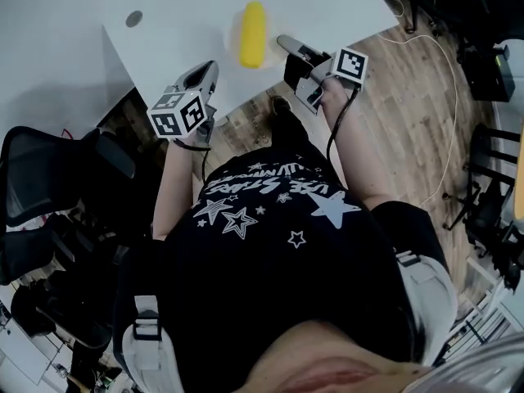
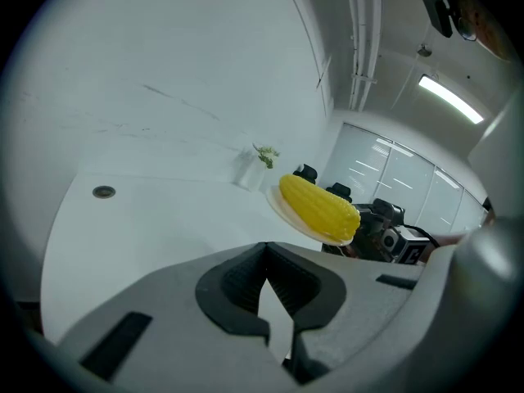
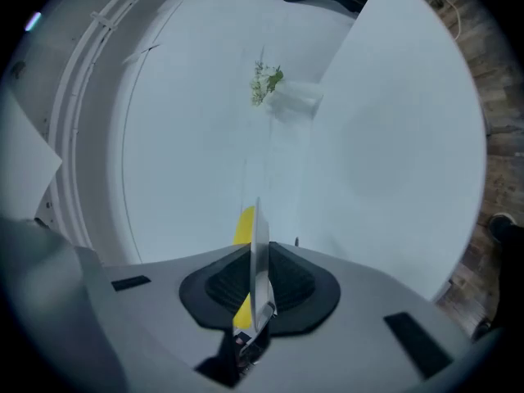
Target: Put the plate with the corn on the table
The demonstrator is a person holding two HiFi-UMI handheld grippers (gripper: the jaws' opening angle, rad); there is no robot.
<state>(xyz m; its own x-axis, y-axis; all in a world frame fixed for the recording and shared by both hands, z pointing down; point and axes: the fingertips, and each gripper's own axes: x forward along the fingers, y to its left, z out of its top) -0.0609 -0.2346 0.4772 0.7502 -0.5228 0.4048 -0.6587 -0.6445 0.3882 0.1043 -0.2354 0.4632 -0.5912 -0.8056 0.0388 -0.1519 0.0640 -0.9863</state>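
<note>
A yellow corn cob (image 1: 252,33) lies on a white plate (image 2: 288,211) over the white table (image 1: 180,31), near its front edge. My right gripper (image 1: 288,46) is shut on the plate's near rim. In the right gripper view the plate (image 3: 259,252) stands edge-on between the pads, with the corn (image 3: 245,223) showing behind it. Seen from the left gripper view, the corn (image 2: 319,209) and plate hang a little above the tabletop. My left gripper (image 1: 205,76) hovers at the table's edge, left of the plate, shut and holding nothing (image 2: 270,301).
A round cable hole (image 1: 133,19) sits in the table at the left. A small white vase with a green sprig (image 2: 252,170) stands farther back. A black office chair (image 1: 49,187) is at the left, and a cable (image 1: 446,97) runs over the wooden floor at the right.
</note>
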